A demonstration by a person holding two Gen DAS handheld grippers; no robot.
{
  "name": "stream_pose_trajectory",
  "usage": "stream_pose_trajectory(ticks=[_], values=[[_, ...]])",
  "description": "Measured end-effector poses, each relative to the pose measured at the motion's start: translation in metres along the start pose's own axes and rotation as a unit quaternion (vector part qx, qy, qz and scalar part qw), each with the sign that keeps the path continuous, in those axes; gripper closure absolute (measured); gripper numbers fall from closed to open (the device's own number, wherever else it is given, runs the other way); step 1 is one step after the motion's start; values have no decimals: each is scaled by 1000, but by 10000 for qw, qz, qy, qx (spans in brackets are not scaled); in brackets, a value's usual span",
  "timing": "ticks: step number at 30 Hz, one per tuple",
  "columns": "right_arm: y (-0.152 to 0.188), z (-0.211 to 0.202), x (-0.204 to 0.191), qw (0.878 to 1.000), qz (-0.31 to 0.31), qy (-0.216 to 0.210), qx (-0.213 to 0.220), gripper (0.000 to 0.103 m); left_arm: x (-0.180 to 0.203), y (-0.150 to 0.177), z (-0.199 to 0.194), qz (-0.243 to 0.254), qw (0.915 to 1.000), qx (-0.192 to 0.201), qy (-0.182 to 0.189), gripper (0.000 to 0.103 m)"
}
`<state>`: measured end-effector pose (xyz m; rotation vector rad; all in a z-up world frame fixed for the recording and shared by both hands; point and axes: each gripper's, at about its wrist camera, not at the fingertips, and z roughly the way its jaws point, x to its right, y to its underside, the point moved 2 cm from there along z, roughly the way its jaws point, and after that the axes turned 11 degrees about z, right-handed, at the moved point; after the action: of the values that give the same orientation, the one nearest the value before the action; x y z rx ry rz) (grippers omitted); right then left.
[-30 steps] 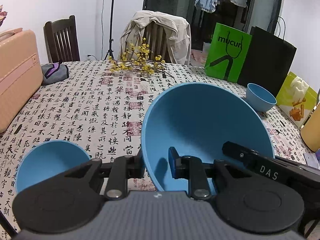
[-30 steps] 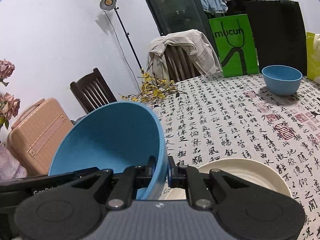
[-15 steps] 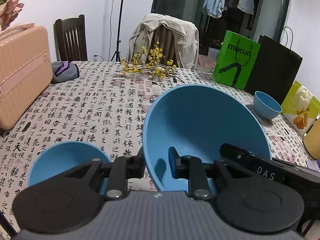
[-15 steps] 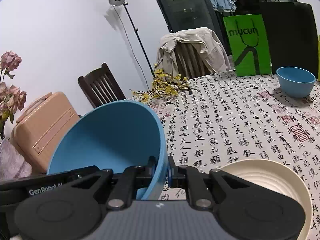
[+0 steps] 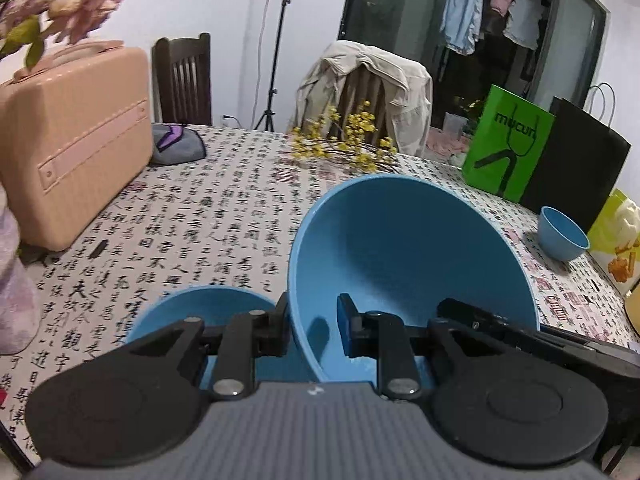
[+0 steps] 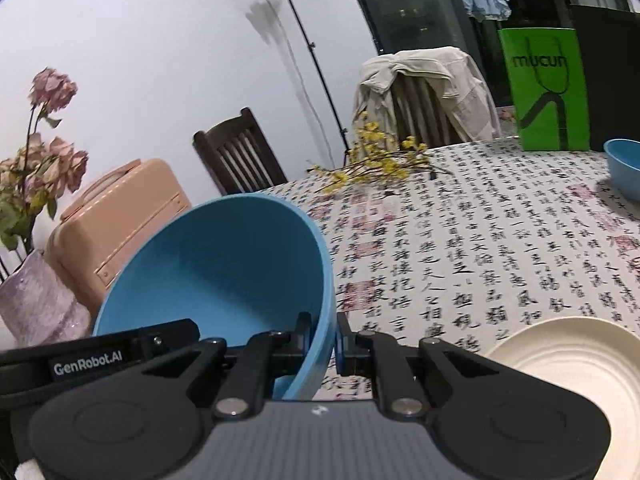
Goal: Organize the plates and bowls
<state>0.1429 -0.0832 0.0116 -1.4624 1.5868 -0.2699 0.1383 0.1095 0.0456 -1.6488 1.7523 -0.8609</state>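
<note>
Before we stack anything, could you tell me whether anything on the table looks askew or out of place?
Yes: the big blue bowl is tipped steeply, off the table, pinched by its rim in both the left tool and the right tool. A smaller blue bowl sits upright just below it. Nothing looks spilled or broken.

I see a calligraphy-print table [image 5: 224, 216]. Beneath my left gripper [image 5: 312, 320]: a blue bowl [image 5: 208, 312]. Ahead: yellow flowers [image 5: 344, 148]. Far right: small bowl [image 5: 562, 238].
</note>
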Motion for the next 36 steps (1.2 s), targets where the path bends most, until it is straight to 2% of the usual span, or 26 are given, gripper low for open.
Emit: stream_pose_trajectory(ticks=[23,36], values=[[29,40,-57,9973,-409,-311,-525,91,-58,32,-13,-339,9974,88,-637,80],[48,62,-76,9947,-772,-145,-659,90,-75,49,1,-323,9957,-13,-872,80]])
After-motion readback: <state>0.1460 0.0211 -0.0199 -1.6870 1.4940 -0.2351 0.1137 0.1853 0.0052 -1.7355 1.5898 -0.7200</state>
